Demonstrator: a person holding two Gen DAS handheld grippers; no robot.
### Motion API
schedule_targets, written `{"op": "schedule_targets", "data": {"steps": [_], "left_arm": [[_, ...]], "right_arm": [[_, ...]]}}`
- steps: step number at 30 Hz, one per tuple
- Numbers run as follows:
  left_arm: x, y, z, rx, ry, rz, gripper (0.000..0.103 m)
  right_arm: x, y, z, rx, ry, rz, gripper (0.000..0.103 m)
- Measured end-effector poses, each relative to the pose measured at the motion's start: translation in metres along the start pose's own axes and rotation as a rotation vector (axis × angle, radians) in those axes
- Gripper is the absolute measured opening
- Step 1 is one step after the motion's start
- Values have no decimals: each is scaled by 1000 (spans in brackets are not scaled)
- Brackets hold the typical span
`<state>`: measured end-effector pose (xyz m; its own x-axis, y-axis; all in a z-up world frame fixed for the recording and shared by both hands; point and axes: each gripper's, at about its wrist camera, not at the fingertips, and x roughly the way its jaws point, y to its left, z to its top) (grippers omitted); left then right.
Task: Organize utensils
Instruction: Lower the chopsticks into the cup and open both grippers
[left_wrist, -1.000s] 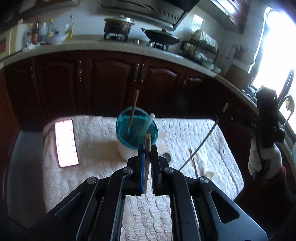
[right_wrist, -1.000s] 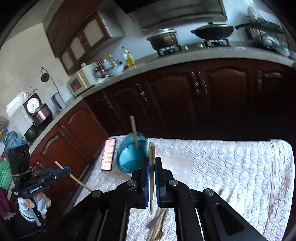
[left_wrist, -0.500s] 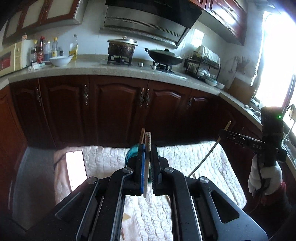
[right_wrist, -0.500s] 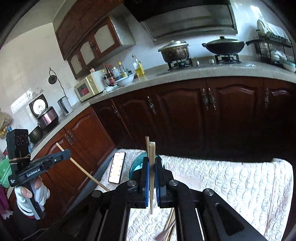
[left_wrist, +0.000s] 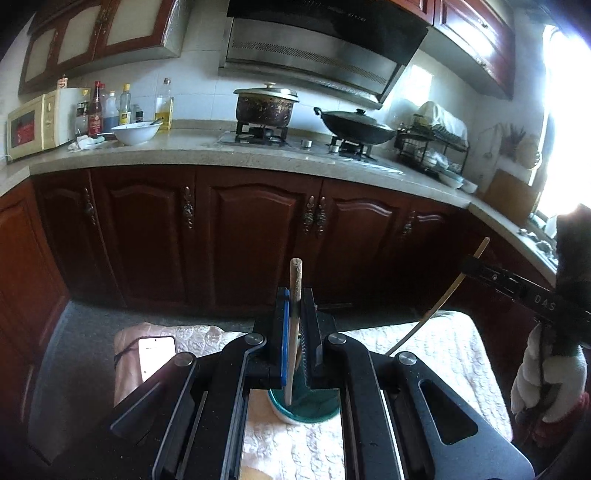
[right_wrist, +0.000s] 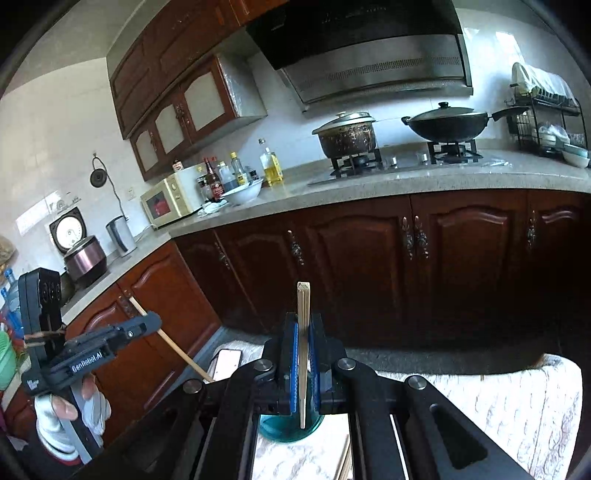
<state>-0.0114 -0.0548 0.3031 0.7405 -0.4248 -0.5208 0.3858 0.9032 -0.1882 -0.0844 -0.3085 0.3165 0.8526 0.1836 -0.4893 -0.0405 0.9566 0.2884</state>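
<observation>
Each tool (left_wrist: 294, 341) (right_wrist: 303, 363) is pinching one thin, light, stiff chopstick (left_wrist: 294, 325) (right_wrist: 303, 339) mid-stick; it could slip, so squeeze near the middle.

Two fisheye cams, one per handheld gripper, each looking fwd along its own black fingers (left_wrist: 293, 332) and slightly down, so they fill the lower frame close up. Left view faces the dark red wooden kitchen cabinets (left_wrist: 255, 236) square on, grey stone counter (left_wrist: 184, 151) above. Right view sits further right, angled toward the room's left corner. Both share the white quilted cloth-covered desk (left_wrist: 454, 354) (right_wrist: 517, 402), the teal round plastic cup (left_wrist: 306, 410) (right_wrist: 284, 428) low in frame, the stove area — and each catches the other gripper at its edge.
</observation>
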Motion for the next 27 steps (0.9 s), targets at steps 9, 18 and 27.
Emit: {"op": "schedule_targets", "data": {"steps": [9,18,27], "left_arm": [[51,-3,-12,14,66,27,4],[82,1,-35,10,129,40,4],[97,1,-45,-1,166,40,4]], "right_arm": [[61,-16,-13,22,76,-14,5],[105,-33,-44,66,178,13,5],[126,-40,-62,81,235,9,5]]}}
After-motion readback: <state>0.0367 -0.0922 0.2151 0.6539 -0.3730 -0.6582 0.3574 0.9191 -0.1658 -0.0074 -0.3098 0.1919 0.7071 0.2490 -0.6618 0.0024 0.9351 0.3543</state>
